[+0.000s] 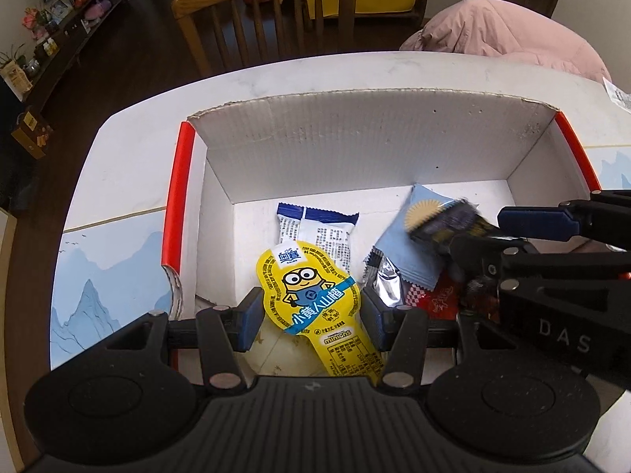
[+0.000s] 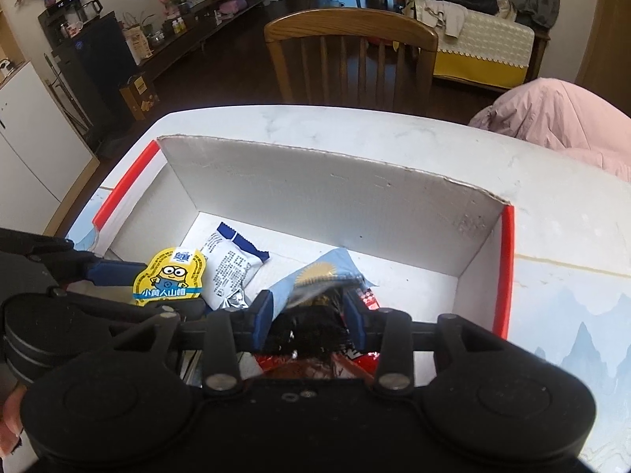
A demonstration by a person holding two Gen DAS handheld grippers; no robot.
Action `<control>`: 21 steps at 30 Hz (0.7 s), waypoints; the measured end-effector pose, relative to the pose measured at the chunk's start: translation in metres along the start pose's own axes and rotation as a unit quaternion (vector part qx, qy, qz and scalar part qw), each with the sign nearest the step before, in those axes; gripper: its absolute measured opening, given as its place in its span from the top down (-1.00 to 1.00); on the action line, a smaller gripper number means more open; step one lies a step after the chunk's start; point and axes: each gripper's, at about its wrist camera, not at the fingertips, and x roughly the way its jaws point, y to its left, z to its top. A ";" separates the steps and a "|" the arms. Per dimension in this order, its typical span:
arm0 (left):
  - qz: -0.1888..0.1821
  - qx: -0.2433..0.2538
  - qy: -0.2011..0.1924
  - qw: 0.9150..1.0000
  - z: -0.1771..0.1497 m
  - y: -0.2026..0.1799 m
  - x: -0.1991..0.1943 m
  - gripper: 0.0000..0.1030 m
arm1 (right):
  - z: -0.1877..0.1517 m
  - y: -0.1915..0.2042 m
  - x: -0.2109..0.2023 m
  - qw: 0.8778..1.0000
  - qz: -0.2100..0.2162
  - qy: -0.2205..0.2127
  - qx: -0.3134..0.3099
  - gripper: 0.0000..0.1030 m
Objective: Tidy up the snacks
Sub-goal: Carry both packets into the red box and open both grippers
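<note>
A white cardboard box point(image 1: 355, 146) with red edges stands on the table, its far wall point(image 2: 315, 197) upright. My left gripper point(image 1: 312, 317) is shut on a yellow cartoon snack pack point(image 1: 311, 295) low over the box's near side; the right wrist view shows that pack point(image 2: 169, 280) too. My right gripper point(image 2: 311, 313) hangs over the box's right half. A dark snack pack point(image 2: 307, 323) lies between its pads, blurred while the fingers look sharp, so it seems loose. From the left wrist, the dark pack point(image 1: 445, 224) sticks out of the right gripper point(image 1: 473, 232).
Inside the box lie a white and blue pack point(image 1: 315, 236), a light blue pack with a sun point(image 1: 418, 244), a silver packet point(image 1: 384, 280) and a red pack point(image 1: 437, 299). Behind the table point(image 1: 130, 149) are a wooden chair point(image 1: 268, 12) and a pink jacket point(image 1: 512, 35).
</note>
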 end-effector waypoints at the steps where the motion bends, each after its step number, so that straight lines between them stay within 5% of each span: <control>1: -0.001 0.000 -0.001 1.000 0.000 0.000 -0.001 -0.03 | -0.001 0.000 -0.001 1.000 0.001 0.000 0.002 0.22; 21: -0.042 -0.009 -0.066 0.997 -0.033 0.010 -0.081 -0.14 | -0.025 0.023 -0.080 0.998 0.005 -0.060 -0.004 -0.06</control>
